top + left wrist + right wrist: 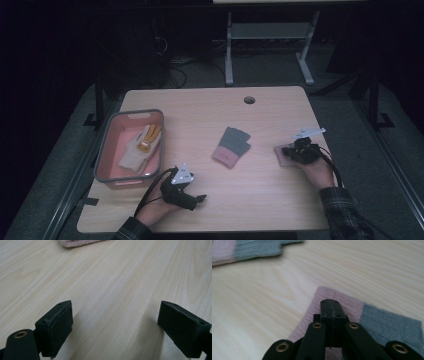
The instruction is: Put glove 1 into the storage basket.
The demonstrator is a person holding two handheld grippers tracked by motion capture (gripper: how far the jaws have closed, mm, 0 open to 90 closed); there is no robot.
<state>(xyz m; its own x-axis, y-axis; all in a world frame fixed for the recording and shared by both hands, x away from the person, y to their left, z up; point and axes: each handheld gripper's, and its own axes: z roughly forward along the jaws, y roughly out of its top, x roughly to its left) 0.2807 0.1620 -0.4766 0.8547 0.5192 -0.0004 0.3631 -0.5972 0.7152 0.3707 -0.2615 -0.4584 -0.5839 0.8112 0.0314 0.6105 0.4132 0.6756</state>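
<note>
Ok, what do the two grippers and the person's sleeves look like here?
Both are black. The left gripper and right gripper each carry a grey three-cornered plate and trail a black cable. The right gripper's links show brass-ringed holes. The sleeves are dark plaid.

Right gripper (296, 150) on pink-grey glove (281, 156); second glove (231, 146) mid-table; left gripper (187, 195) near basket (112, 131) (glove inside).

Knitted cloth glove (352, 312) on smooth matt wood table (262, 315)
</note>
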